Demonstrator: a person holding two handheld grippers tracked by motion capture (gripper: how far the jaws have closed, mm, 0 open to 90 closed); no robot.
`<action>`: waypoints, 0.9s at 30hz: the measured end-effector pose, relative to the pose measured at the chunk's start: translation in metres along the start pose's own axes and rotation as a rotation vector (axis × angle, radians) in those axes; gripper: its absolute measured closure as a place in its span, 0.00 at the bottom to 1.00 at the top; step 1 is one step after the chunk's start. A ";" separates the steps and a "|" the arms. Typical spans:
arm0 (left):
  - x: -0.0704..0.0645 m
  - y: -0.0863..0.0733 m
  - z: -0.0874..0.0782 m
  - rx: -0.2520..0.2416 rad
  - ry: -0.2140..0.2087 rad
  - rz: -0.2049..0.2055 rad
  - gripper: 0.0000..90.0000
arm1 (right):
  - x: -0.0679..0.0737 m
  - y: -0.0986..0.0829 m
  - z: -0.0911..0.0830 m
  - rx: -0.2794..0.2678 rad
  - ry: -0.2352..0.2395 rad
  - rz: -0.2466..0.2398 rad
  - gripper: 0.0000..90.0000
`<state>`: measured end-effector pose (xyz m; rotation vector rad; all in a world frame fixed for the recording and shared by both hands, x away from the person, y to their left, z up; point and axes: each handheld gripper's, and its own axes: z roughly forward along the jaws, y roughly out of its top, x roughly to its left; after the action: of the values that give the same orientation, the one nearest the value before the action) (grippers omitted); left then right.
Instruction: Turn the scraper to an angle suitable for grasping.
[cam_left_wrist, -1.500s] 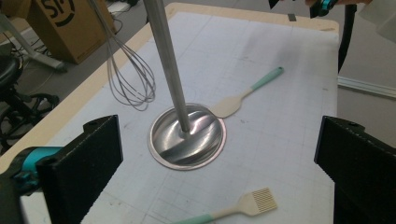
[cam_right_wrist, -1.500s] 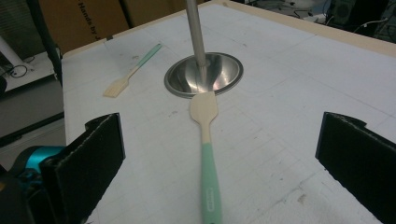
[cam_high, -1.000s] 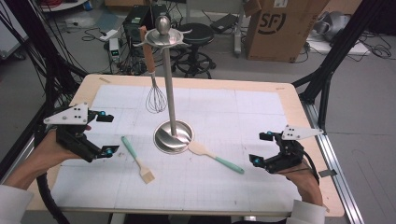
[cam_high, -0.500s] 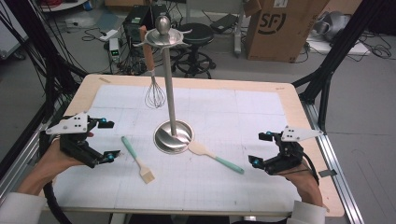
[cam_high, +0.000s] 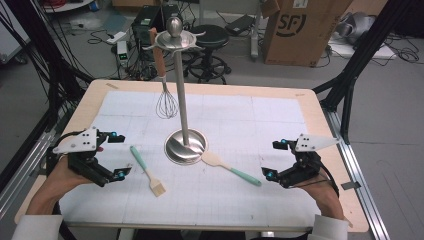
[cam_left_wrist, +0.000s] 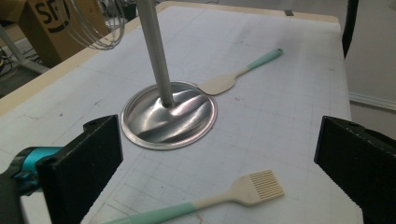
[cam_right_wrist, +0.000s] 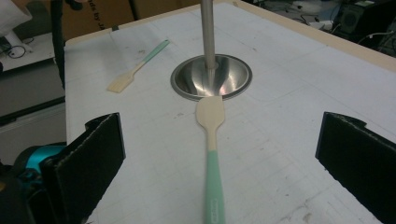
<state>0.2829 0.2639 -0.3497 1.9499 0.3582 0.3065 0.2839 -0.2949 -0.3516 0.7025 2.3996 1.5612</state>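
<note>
My left claw (cam_high: 116, 155) sits at the left side of the table (cam_high: 320, 107), jaws spread wide with nothing between them. Just beside it, toward the middle, lies the brush (cam_high: 147, 170), its green handle pointing away from me and its pale bristle head nearer the front edge. In the left gripper view the brush (cam_left_wrist: 219, 198) lies on the mat between the two black jaws but farther out, not touching either one.

My right claw (cam_high: 276, 159) sits at the right side of the table, also wide open and holding nothing. The spatula (cam_high: 230, 168) lies in front of it, green handle end close to the lower jaw tip, pale blade touching or nearly touching the rim of the stand's round steel base (cam_high: 186, 147). In the right gripper view the spatula (cam_right_wrist: 212, 154) runs straight up the middle between the jaws, handle toward me, blade at the base.

The stand's pole rises from that base, and a whisk (cam_high: 167, 102) with a wooden handle hangs from a hook at the top, well above the mat.
</note>
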 end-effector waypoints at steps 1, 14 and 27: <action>-0.001 -0.001 0.000 -0.013 -0.009 -0.009 0.02 | 0.001 0.001 0.000 -0.003 0.001 -0.005 0.00; 0.000 -0.011 0.007 0.041 -0.001 -0.023 0.02 | 0.006 0.019 0.008 0.024 0.045 -0.055 0.00; -0.002 -0.011 0.003 0.031 -0.007 -0.020 0.02 | 0.010 0.038 0.025 0.153 0.101 -0.161 0.16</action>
<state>0.2811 0.2647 -0.3611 1.9761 0.3793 0.2827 0.2959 -0.2567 -0.3273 0.4523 2.5979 1.3928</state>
